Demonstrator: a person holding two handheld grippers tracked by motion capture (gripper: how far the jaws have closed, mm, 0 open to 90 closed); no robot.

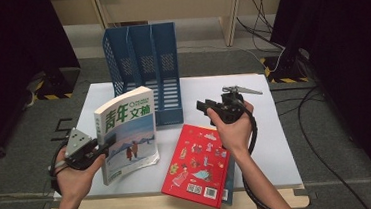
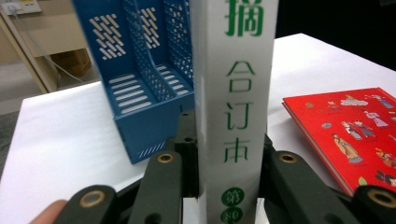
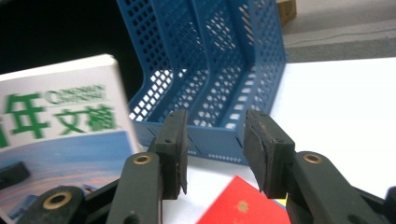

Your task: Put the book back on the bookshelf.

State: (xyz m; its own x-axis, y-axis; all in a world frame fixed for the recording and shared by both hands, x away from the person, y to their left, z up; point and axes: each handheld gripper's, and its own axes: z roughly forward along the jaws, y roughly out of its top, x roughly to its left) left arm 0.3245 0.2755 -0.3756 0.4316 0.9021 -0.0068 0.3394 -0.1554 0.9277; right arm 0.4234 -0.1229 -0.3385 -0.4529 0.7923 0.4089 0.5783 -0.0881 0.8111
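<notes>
White table (image 1: pixel 277 142): two books (image 1: pixel 128 134), one rack (image 1: pixel 143 67)

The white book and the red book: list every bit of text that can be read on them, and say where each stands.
"青年文摘", large green characters, on the front cover of the white book, which the left claw grips.
"摘 合订本", green, running down the white book's spine.
Small pale lettering above the cover title: too blurred to read.
Small characters in green circles low on the spine: unreadable.
Red book: pictures and codes, no readable words.
</notes>
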